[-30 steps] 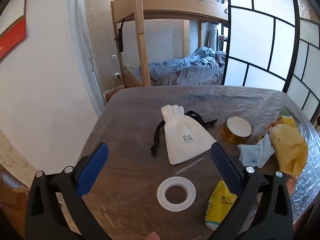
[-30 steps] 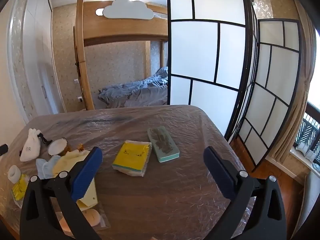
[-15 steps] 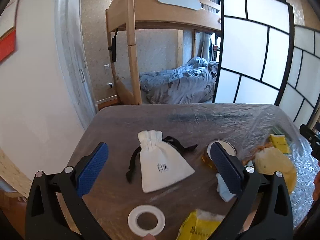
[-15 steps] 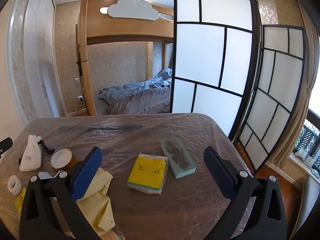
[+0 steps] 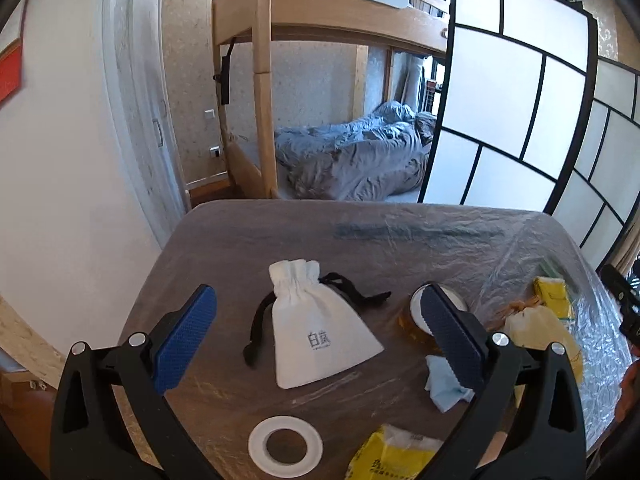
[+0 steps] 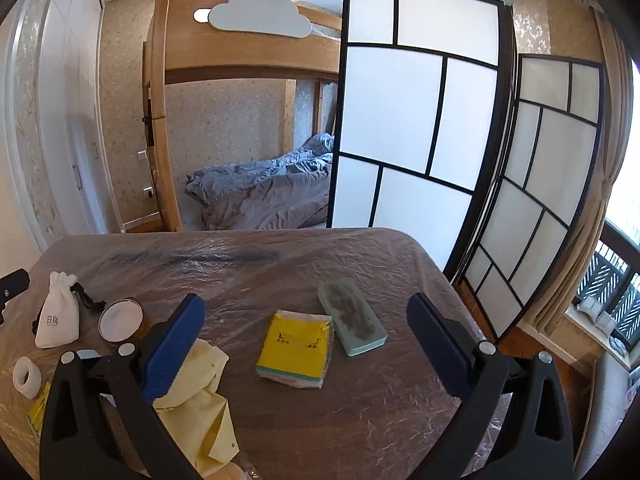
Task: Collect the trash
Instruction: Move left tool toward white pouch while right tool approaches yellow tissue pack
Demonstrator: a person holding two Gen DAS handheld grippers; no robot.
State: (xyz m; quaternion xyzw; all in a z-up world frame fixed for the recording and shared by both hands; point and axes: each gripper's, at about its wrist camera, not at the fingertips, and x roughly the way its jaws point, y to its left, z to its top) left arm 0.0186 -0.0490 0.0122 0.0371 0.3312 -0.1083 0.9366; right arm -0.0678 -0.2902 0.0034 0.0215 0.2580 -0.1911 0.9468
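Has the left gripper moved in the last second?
Yes. The left gripper has drawn back and left: the white ring and pouch, lying on the table, now sit lower and nearer its right finger.

A plastic-covered wooden table (image 6: pixel 360 412) carries a white pouch (image 5: pixel 316 332), tape rolls, packets and cloths.

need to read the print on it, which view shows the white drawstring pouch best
The left wrist view: the white drawstring pouch lies centred between the open left gripper fingers, its print and black cord clear. In the right wrist view it is small and distorted at the far left edge.
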